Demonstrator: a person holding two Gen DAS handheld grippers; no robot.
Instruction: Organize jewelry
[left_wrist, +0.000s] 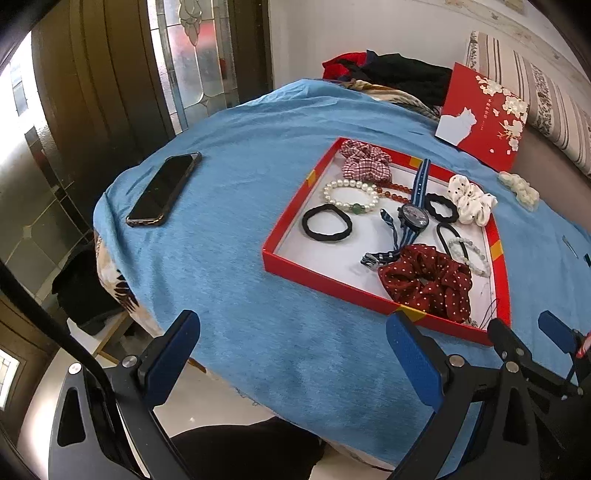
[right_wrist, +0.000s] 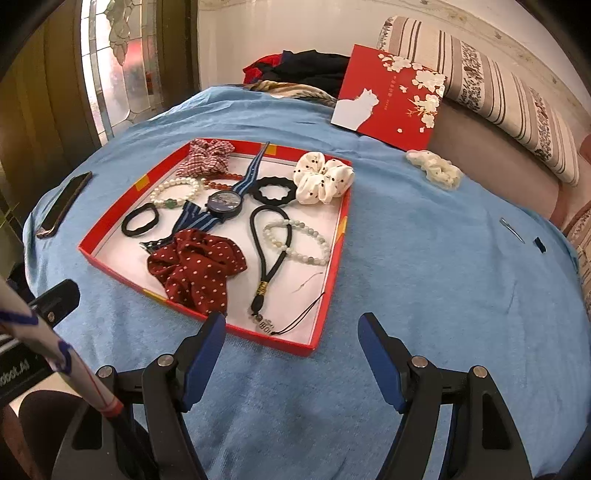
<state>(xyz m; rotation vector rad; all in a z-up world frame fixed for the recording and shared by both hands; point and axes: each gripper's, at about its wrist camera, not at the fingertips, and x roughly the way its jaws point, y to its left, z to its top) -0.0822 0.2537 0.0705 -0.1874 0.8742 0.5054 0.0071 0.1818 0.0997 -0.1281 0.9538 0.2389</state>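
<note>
Hovering empty, both grippers' fingers spread apart. Cream scrunchie (right_wrist: 436, 169) lies outside red tray (right_wrist: 334, 280), upper right of frame, long axis slanting down-right. Right gripper (right_wrist: 291, 365) looks nearer than left gripper (left_wrist: 291, 354).

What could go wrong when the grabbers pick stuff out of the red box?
The watch lies across the amber bead bracelet, and its strap sits under the dark red scrunchie, so lifting one may drag another. The black lanyard crosses the pale bead bracelet and could snag it. The white scrunchie overhangs the tray wall and might tumble out.

Bright window daylight, fisheye-warped edges
</note>
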